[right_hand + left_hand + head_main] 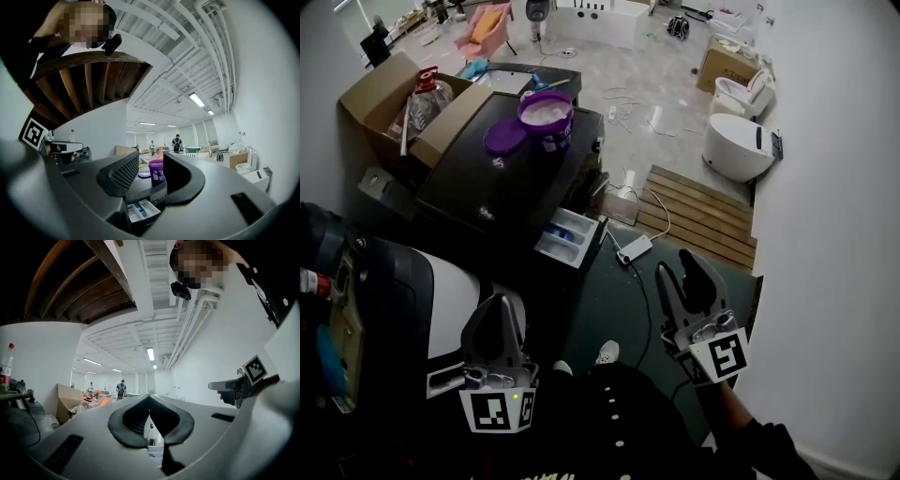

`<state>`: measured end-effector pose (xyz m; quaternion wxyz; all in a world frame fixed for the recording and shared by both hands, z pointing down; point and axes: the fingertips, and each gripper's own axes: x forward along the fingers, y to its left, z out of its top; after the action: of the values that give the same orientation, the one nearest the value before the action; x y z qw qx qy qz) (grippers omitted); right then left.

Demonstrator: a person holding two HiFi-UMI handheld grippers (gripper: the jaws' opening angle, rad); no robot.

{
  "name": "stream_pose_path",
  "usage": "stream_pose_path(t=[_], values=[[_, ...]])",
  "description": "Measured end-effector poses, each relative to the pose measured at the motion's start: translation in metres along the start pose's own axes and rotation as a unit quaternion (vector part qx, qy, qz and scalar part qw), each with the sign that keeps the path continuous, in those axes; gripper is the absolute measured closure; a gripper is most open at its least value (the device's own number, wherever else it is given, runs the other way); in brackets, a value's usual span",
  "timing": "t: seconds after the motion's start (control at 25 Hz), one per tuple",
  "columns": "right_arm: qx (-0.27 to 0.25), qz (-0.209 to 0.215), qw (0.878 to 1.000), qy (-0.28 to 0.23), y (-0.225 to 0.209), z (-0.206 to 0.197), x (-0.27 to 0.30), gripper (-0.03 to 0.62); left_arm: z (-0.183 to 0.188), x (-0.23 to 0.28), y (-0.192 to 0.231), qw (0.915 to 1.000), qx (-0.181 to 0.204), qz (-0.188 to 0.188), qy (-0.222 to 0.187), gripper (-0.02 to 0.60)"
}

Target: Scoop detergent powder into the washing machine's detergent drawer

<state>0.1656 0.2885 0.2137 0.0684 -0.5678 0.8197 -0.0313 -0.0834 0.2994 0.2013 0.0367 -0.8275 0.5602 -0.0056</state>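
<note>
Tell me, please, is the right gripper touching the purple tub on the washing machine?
Apart. The head view shows the right gripper well short of the purple tub, with floor between them.

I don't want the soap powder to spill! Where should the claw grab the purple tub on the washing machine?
The purple tub stands upright and open, so its round side wall below the rim is probably the best place to grip. Come in level from the front, with one jaw on each side. Its lid lies flat just to its left, which crowds that side.
</note>
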Motion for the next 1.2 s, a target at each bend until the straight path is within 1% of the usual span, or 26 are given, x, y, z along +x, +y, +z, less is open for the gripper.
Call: stream_pose_path(t=[0.2, 0.44, 0.76, 0.92, 1.04, 1.2], values=[[0.009, 0.019, 1.0, 0.011, -0.008, -0.009, 0.03, 0.433, -0.004, 0.019, 0.008, 0.9998, 0.005, 0.014, 0.01, 0.566], [0.008, 0.025, 0.999, 0.021, -0.014, -0.018, 0.071, 0.437, -0.012, 0.054, 0.028, 0.9999, -0.001, 0.011, 0.003, 0.566], [-0.01, 0.013, 1.0, 0.016, -0.015, -0.011, 0.148, 0.437, -0.009, 0.119, 0.079, 0.9996, -0.008, -0.003, -0.028, 0.566], [-0.02, 0.011, 1.0, 0.021, -0.018, -0.016, 0.184, 0.437, -0.006, 0.147, 0.107, 0.9991, -0.01, -0.007, -0.039, 0.566], [-0.016, 0.008, 1.0, 0.017, -0.013, -0.012, 0.215, 0.442, -0.006, 0.164, 0.127, 0.9988, -0.011, -0.012, -0.046, 0.566], [-0.019, 0.01, 0.999, 0.039, -0.016, -0.027, 0.244, 0.445, -0.011, 0.182, 0.148, 0.9988, -0.014, -0.019, -0.044, 0.566]])
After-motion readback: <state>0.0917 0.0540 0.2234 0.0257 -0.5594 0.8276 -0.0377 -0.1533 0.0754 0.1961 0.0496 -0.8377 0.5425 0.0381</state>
